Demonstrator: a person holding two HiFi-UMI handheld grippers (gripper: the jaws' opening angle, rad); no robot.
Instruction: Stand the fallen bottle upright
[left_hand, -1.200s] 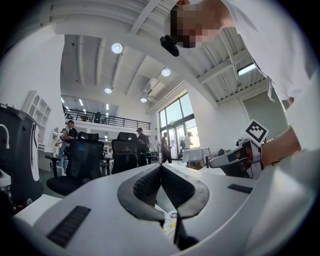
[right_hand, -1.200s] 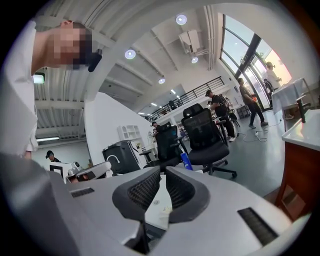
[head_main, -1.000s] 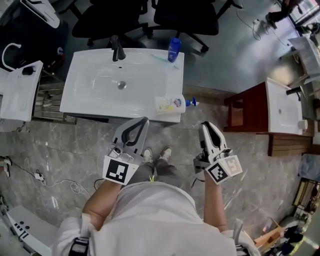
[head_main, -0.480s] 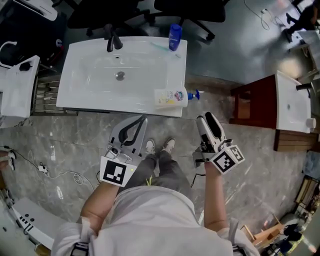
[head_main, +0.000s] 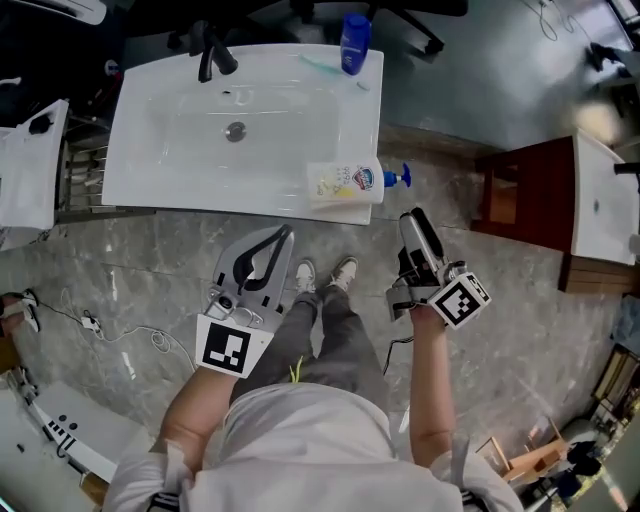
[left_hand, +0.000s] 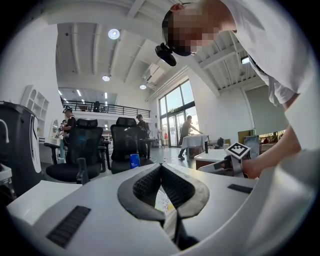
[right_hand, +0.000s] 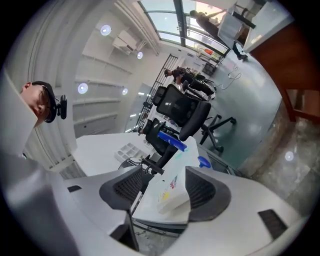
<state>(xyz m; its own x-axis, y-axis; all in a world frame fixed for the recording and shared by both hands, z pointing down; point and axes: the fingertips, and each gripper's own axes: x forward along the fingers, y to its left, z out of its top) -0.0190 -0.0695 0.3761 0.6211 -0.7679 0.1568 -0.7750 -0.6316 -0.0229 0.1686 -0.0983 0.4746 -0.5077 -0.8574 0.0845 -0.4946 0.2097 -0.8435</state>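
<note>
The right claw (head_main: 415, 228), its jaws just opened wide with nothing between them, should straddle the fallen bottle (head_main: 345, 183) squarely at mid-body before closing, the left claw (head_main: 283, 238) pinched together.

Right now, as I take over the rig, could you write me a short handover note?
Left tongs: shut, empty, held before the sink.
Right tongs: open, jaws have just been opening, nothing between them, aimed at the bottle, short of it.
The bottle lies on its side at the sink's front right corner, pump past the edge.
Done: nothing. Left: grip bottle, stand it upright.
</note>
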